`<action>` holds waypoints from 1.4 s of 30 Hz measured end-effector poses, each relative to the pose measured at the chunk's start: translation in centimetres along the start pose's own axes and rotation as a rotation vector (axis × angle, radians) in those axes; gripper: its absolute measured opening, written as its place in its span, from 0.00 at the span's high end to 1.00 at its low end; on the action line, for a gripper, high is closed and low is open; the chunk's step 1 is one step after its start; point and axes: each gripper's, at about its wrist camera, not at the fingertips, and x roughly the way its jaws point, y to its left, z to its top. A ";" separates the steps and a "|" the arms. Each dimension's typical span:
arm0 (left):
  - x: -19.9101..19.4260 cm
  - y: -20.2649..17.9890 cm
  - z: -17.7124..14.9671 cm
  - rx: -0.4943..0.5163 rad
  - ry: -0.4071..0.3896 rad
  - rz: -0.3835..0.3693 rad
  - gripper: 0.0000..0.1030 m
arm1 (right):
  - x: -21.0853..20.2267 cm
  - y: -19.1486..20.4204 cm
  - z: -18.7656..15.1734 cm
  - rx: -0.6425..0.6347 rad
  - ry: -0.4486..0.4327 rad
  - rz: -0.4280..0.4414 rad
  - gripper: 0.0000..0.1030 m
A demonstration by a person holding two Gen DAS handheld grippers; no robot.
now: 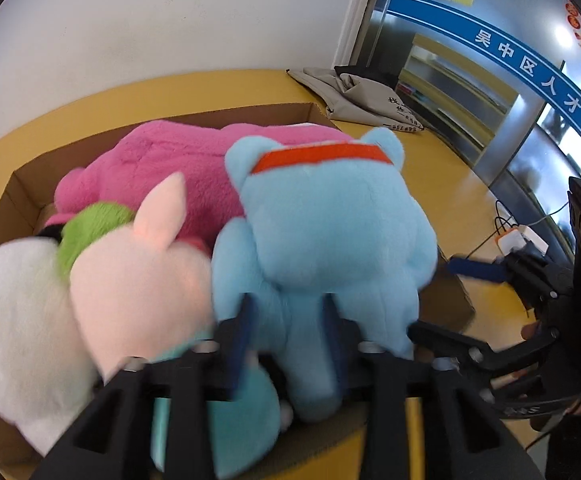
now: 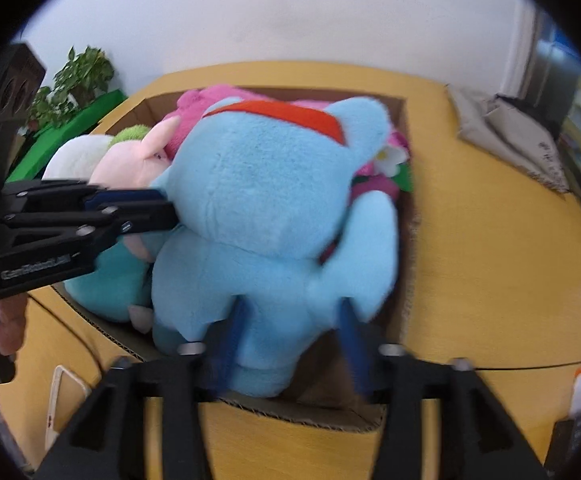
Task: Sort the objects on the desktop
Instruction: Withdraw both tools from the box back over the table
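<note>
Right wrist: right claw (image 2: 290, 332) grips blue plush (image 2: 274, 200) over box (image 2: 404, 240); left claw (image 2: 162, 208) closed, empty.

A fluffy blue plush toy (image 2: 274, 208) with a red band on its head stands upright, its back between the right jaws. Beside it, left of the jaws, lie a pale pink toy (image 2: 130, 164) and a big pink one (image 1: 162, 164).

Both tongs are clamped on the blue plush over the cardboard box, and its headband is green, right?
Not quite: the headband is red-orange, not green, as both wrist views show. The rest holds: the left tongs and right tongs both pinch the blue plush above the cardboard box.
</note>
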 end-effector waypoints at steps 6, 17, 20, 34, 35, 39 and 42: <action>-6.8 0.6 -4.3 -0.035 -0.093 0.125 0.11 | -3.0 1.4 -2.3 0.085 -0.114 0.012 0.00; -14.6 3.7 -10.2 -0.167 -0.170 0.255 0.00 | -7.8 6.3 -2.8 0.052 -0.246 -0.100 0.00; -15.7 4.0 -11.2 -0.182 -0.183 0.250 0.00 | -8.7 7.1 -3.2 0.037 -0.250 -0.122 0.00; -17.0 3.3 -12.3 -0.194 -0.196 0.245 0.00 | -10.9 8.8 -4.7 0.013 -0.253 -0.139 0.00; -16.9 3.2 -12.3 -0.193 -0.194 0.245 0.00 | -10.9 8.8 -4.7 0.015 -0.252 -0.139 0.00; -16.7 2.8 -12.2 -0.185 -0.192 0.244 0.00 | -10.9 8.6 -4.8 0.021 -0.253 -0.140 0.00; -16.6 2.5 -12.2 -0.182 -0.191 0.244 0.00 | -11.0 8.3 -4.8 0.026 -0.255 -0.140 0.00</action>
